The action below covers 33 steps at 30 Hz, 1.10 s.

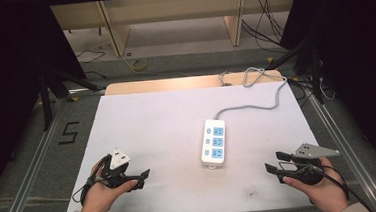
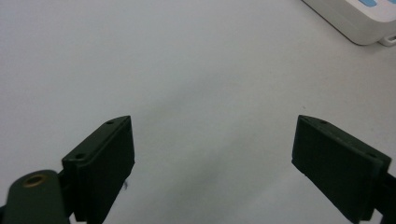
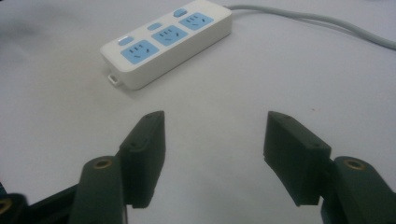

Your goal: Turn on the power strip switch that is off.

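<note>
Left gripper (image 2: 212, 158) and right gripper (image 3: 212, 149): fingers wide apart, seemingly holding nothing; power strip (image 3: 168, 39) untouched.

Light falls from above onto my white table (image 1: 152, 123), bright and even at its middle; the room around it drops to near black at both sides of the high view. Floor behind is lit moderately. Faint soft shadow under the power strip (image 1: 213, 142), mild warm glare on the table's far wooden edge. High view slightly soft, low detail. In my gripper views the table looks greyer with a dull sheen, my near jaws dark and a bit blurred, strip reasonably sharp.
</note>
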Each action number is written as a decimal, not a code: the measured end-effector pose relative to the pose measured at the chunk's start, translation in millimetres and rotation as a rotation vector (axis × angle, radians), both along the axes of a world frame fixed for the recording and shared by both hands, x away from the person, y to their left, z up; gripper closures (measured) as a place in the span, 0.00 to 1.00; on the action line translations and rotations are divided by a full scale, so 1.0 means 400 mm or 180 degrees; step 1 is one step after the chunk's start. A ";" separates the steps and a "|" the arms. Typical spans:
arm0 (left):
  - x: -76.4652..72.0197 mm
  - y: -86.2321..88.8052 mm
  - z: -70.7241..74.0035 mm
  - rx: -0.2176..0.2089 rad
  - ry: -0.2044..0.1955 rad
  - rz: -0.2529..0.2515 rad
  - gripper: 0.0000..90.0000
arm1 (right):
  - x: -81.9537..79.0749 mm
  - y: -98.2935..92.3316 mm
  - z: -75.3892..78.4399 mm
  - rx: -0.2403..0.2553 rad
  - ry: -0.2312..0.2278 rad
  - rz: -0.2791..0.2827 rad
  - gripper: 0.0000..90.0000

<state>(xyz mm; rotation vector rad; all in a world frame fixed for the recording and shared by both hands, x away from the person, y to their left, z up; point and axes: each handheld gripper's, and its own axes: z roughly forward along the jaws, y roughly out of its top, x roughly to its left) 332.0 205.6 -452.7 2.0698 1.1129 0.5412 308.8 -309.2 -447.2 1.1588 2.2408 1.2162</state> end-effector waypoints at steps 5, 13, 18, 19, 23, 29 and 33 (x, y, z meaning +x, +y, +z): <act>-0.002 -0.001 -0.001 0.0026 0.0021 -0.0021 0.14 | 0.000 0.003 0.003 -0.0094 -0.0029 0.0048 0.59; -0.003 -0.003 -0.001 0.0049 0.0005 -0.0045 0.16 | -0.003 0.006 0.018 -0.0260 -0.0154 -0.0037 0.85; -0.004 -0.005 0.001 0.0042 -0.0011 -0.0052 0.16 | -0.003 0.006 0.022 -0.0330 -0.0175 -0.0083 0.96; -0.004 -0.006 0.000 0.0044 -0.0009 -0.0064 0.16 | -0.002 0.006 0.023 -0.0343 -0.0169 -0.0089 0.97; -0.005 -0.009 -0.001 0.0050 -0.0004 -0.0087 0.16 | 0.000 0.008 0.026 -0.0367 -0.0192 -0.0098 1.00; -0.005 -0.014 0.000 0.0060 -0.0012 -0.0125 0.16 | 0.014 0.026 0.033 -0.0356 -0.0210 -0.0095 1.00; -0.004 -0.014 -0.001 0.0065 -0.0005 -0.0129 0.16 | 0.022 0.035 0.031 -0.0357 -0.0202 -0.0064 1.00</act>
